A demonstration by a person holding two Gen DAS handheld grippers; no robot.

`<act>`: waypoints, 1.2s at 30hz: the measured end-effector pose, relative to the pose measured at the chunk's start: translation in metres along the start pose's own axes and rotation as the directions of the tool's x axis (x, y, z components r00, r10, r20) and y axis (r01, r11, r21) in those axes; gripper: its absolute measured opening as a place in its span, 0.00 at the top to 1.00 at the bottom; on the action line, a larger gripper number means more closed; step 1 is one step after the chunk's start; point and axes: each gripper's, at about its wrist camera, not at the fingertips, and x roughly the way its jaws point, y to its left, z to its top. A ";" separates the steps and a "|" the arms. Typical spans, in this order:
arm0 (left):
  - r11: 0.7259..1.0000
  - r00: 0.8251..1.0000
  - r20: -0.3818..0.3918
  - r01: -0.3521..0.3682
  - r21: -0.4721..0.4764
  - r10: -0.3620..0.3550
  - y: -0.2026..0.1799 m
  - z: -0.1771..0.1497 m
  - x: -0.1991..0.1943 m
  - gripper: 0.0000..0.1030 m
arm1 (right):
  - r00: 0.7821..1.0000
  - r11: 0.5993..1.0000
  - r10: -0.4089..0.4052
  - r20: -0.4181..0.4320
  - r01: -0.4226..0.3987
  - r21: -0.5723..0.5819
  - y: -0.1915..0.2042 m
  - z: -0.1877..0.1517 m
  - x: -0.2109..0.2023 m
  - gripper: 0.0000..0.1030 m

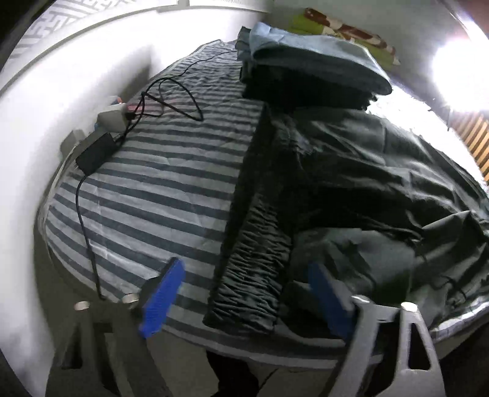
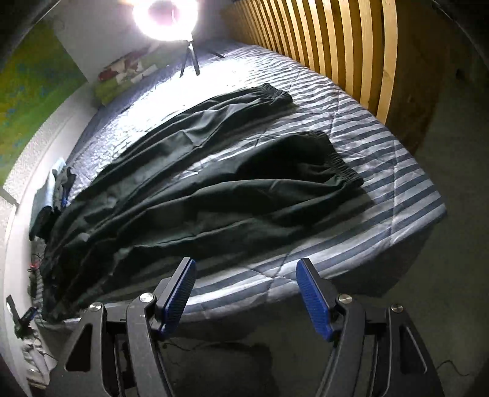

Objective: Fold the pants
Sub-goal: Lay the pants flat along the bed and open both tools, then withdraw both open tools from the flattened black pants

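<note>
Dark green pants [image 2: 214,183] lie spread across the striped bed [image 2: 397,189], both legs reaching toward the slatted board, with elastic cuffs [image 2: 342,165] at their ends. In the left wrist view the gathered waistband [image 1: 250,274] lies near the bed's front edge. My left gripper [image 1: 244,294] hovers over it, open, the blue pads [image 1: 162,296] standing on either side and apart from the cloth. My right gripper [image 2: 244,293] is open over the bed's near edge, beside the lower leg, with nothing between its fingers.
A stack of folded clothes [image 1: 305,67] sits at the far end of the bed. A charger brick [image 1: 96,152], a power strip [image 1: 113,117] and black cables lie along the wall side. A ring light [image 2: 165,18] on a tripod and a slatted wooden board [image 2: 336,45] border the bed.
</note>
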 end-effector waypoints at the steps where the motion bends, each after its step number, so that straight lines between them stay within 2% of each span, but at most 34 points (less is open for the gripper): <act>1: 1.000 1.000 -0.010 -0.009 0.006 0.009 -0.001 0.000 0.005 0.51 | 1.000 1.000 -0.005 0.005 0.005 -0.001 -0.001 -0.001 0.000 0.38; 3: 1.000 1.000 -0.031 0.002 0.003 -0.002 -0.002 -0.002 0.011 0.67 | 1.000 1.000 -0.018 0.019 0.018 0.006 -0.005 0.000 0.000 0.38; 4: 1.000 0.999 -0.032 -0.004 -0.007 0.004 -0.002 -0.003 0.012 0.70 | 1.000 1.000 -0.021 0.021 0.021 0.013 -0.008 0.000 0.000 0.38; 9: 0.999 0.999 -0.033 -0.012 -0.035 0.011 0.001 -0.002 0.017 0.75 | 0.996 0.994 -0.070 0.047 0.065 0.092 -0.043 0.007 -0.003 0.38; 11: 0.997 0.997 -0.016 -0.076 -0.023 0.075 0.001 0.001 0.014 0.75 | 0.993 0.986 -0.106 0.045 0.100 0.131 -0.064 0.009 0.000 0.38; 12: 0.995 0.995 -0.013 -0.094 -0.026 0.094 0.001 0.003 0.013 0.71 | 0.992 0.984 -0.118 0.039 0.112 0.142 -0.071 0.010 0.002 0.38; 13: 0.994 0.995 -0.018 -0.101 -0.032 0.100 0.002 0.004 0.012 0.59 | 0.991 0.980 -0.133 0.029 0.127 0.153 -0.080 0.012 0.007 0.38; 15: 0.995 0.996 0.003 -0.092 -0.029 0.092 -0.004 0.005 0.002 0.46 | 0.987 0.973 -0.157 0.020 0.151 0.172 -0.094 0.017 0.015 0.38; 17: 0.999 0.999 0.038 -0.038 0.032 0.037 -0.029 0.001 -0.015 0.46 | 0.986 0.967 -0.164 0.007 0.159 0.201 -0.106 0.024 0.026 0.38; 19: 0.990 0.998 0.061 0.015 0.137 -0.024 -0.067 -0.006 -0.031 0.45 | 0.992 0.963 -0.125 -0.008 0.123 0.239 -0.112 0.030 0.037 0.38; 20: 0.976 0.996 0.072 0.044 0.213 -0.060 -0.094 -0.013 -0.040 0.43 | 0.995 0.961 -0.099 -0.012 0.099 0.259 -0.114 0.032 0.042 0.38; 22: 0.937 0.987 0.065 0.116 0.329 -0.145 -0.139 -0.024 -0.053 0.33 | 0.998 0.955 -0.066 -0.022 0.069 0.289 -0.115 0.038 0.053 0.38; 25: 0.856 0.962 0.000 0.243 0.457 -0.273 -0.206 -0.042 -0.063 0.31 | 0.996 0.950 -0.074 -0.050 0.085 0.302 -0.114 0.046 0.069 0.38; 26: 0.823 0.952 -0.031 0.279 0.495 -0.304 -0.229 -0.049 -0.062 0.31 | 0.996 0.947 -0.067 -0.056 0.082 0.312 -0.114 0.049 0.073 0.38; 28: 0.776 0.938 -0.085 0.326 0.540 -0.336 -0.263 -0.059 -0.057 0.31 | 0.997 0.941 -0.048 -0.056 0.064 0.331 -0.115 0.052 0.077 0.38; 29: 0.746 0.933 -0.114 0.343 0.571 -0.341 -0.282 -0.066 -0.052 0.30 | 0.998 0.939 -0.039 -0.054 0.055 0.339 -0.115 0.055 0.078 0.38; 31: 0.698 0.936 -0.149 0.338 0.631 -0.318 -0.313 -0.078 -0.040 0.30 | 0.998 0.938 -0.035 -0.055 0.052 0.342 -0.114 0.059 0.080 0.38; 34: 0.645 0.940 -0.178 0.330 0.689 -0.291 -0.345 -0.093 -0.024 0.31 | 0.997 0.940 -0.031 -0.065 0.051 0.338 -0.113 0.062 0.083 0.38; 36: 0.625 0.949 -0.175 0.306 0.718 -0.263 -0.358 -0.100 -0.014 0.31 | 0.998 0.939 -0.017 -0.062 0.037 0.341 -0.113 0.063 0.085 0.38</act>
